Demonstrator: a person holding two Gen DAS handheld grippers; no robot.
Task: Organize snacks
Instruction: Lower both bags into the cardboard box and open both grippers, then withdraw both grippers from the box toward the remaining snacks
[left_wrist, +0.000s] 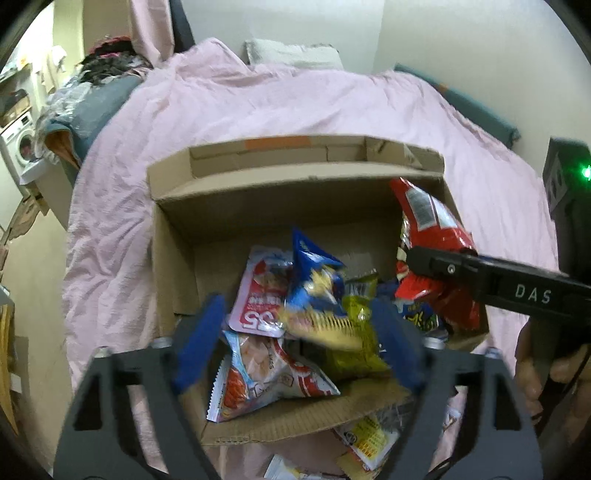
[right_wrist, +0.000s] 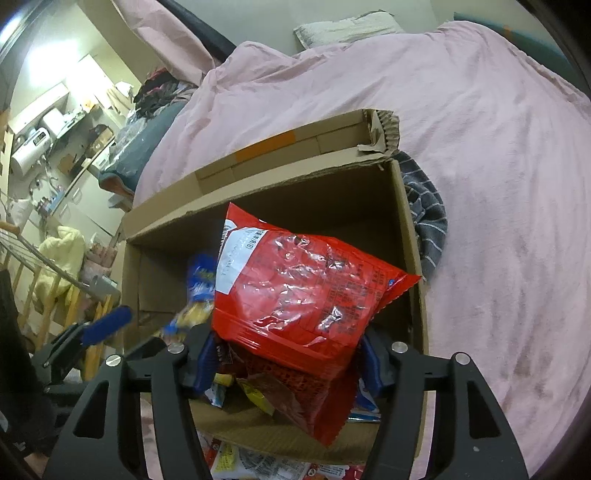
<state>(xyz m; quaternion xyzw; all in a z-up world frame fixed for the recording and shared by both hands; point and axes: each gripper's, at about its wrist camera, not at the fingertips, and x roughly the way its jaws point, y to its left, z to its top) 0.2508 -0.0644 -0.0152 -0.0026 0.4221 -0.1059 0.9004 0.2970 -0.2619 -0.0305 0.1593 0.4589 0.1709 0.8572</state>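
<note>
Holding the red snack bag (right_wrist: 306, 280) over the cardboard box (right_wrist: 410, 229), the right tool (right_wrist: 286, 360) could drop it crooked, while the open left tool (left_wrist: 295, 339) holds nothing.

Quick count, going off the one cardboard box (left_wrist: 173, 258) on the bed: inside it I make out about five snack bags, namely one big red bag (right_wrist: 295, 295), one blue bag (left_wrist: 314, 273), one yellow-green bag (left_wrist: 354, 332), and two pink-and-white pouches (left_wrist: 258, 295). Just outside its near flap there are at least two more packets (left_wrist: 369, 439), maybe more. Two grippers over it.
</note>
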